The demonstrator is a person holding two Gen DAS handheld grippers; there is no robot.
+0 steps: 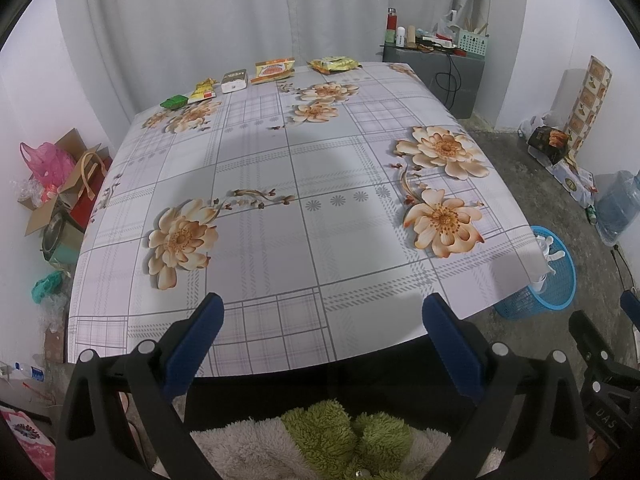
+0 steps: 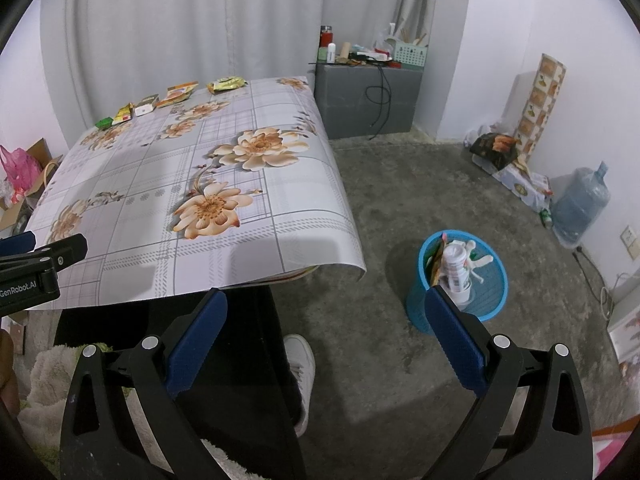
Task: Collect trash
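Several pieces of trash lie in a row along the table's far edge: a green packet, a yellow wrapper, a small white box, an orange packet and a yellow-green bag. The same row shows in the right wrist view, from the green packet to the yellow-green bag. A blue bin on the floor right of the table holds wrappers and a white cup. My left gripper hangs open over the table's near edge. My right gripper is open above the floor, beside the bin.
The floral tablecloth covers the table. Boxes and a pink bag sit on the floor at left. A grey cabinet with clutter stands behind, a water jug at right. A person's leg and white shoe are below.
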